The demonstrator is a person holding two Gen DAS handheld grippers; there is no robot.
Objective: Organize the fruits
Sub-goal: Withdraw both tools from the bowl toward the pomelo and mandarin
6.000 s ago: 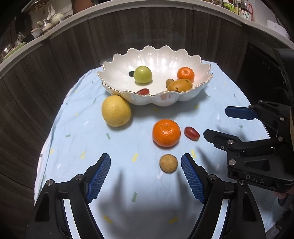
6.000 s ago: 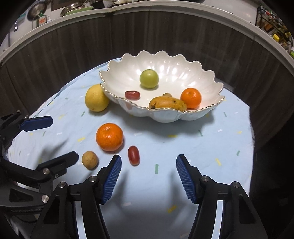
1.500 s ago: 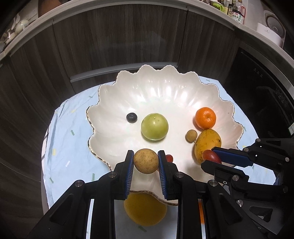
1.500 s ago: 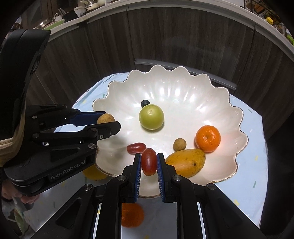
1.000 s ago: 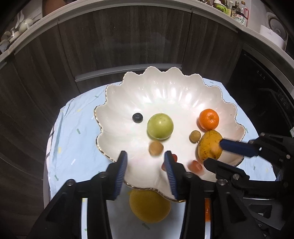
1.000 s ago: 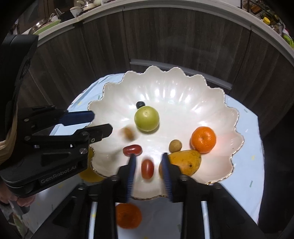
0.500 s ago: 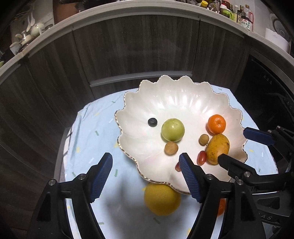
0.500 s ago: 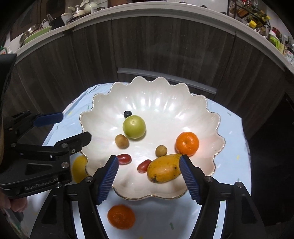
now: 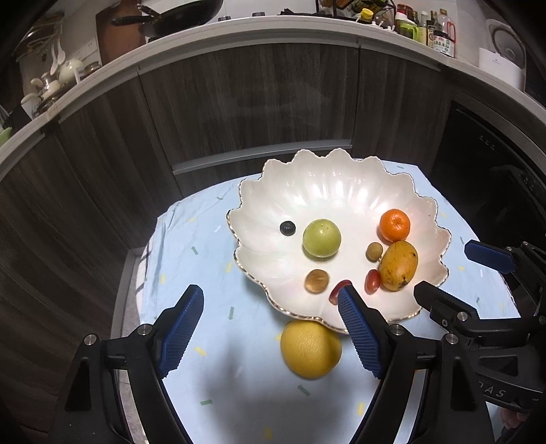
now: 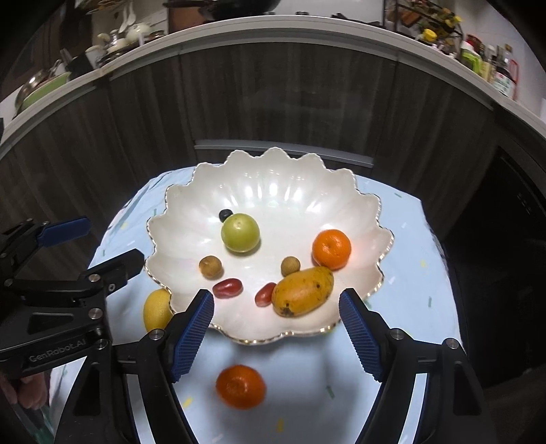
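Observation:
A white scalloped bowl point(image 9: 341, 191) point(image 10: 273, 177) holds a green apple point(image 9: 321, 238) point(image 10: 240, 232), a small orange point(image 9: 394, 225) point(image 10: 331, 249), a mango point(image 9: 398, 260) point(image 10: 302, 291), two brown longans point(image 9: 317, 280) point(image 10: 210, 266), two red cherry tomatoes point(image 10: 227, 287) and a blueberry point(image 9: 287, 227). A yellow citrus point(image 9: 310, 348) point(image 10: 156, 309) and an orange point(image 10: 240, 386) lie on the cloth outside the bowl. My left gripper point(image 9: 269, 333) is open and empty above the cloth, left of the bowl's near rim. My right gripper point(image 10: 276, 334) is open and empty above the bowl's near rim.
The small round table has a light blue cloth point(image 9: 191, 252) point(image 10: 409, 266) with edges close on all sides. Dark wood cabinets point(image 9: 256, 102) stand behind it. A counter point(image 9: 273, 30) with bottles and pans runs above.
Both grippers were shut on a longan and a cherry tomato over the bowl, then opened and dropped them in. Both have since drawn back and up from the bowl, open wide.

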